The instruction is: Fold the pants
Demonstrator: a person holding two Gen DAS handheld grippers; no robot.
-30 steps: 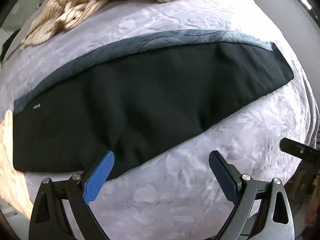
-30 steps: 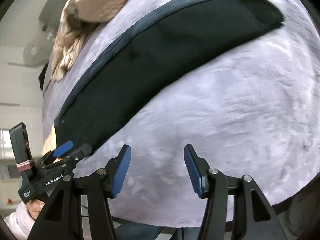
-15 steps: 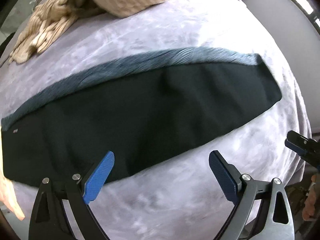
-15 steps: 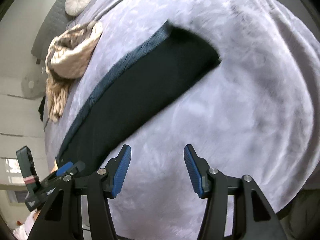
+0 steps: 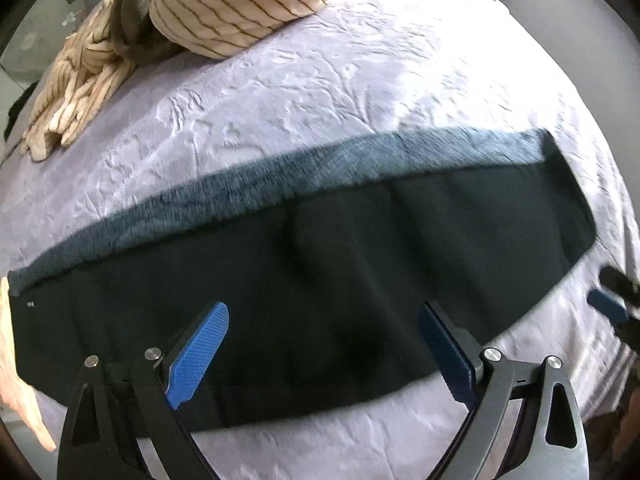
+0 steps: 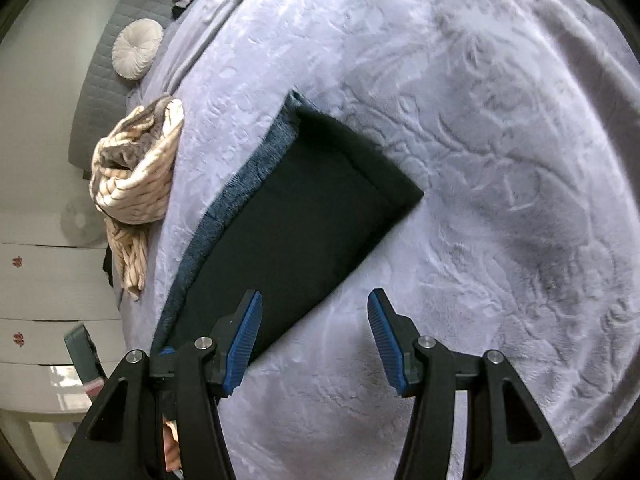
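Here, both the left gripper [image 5: 322, 354] and right gripper [image 6: 316, 338] gape empty over flat pants [image 5: 320, 280].

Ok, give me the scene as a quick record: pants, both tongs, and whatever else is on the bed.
pants: black pants, lying flat in a long strip on the blanket, blue-grey fuzzy edge along the far side
surface: lilac blanket
left tongs: open, over the near edge of the pants, holding nothing
right tongs: open, empty, by the pants' end
other: striped cream garment bunched beyond the pants; round cushion
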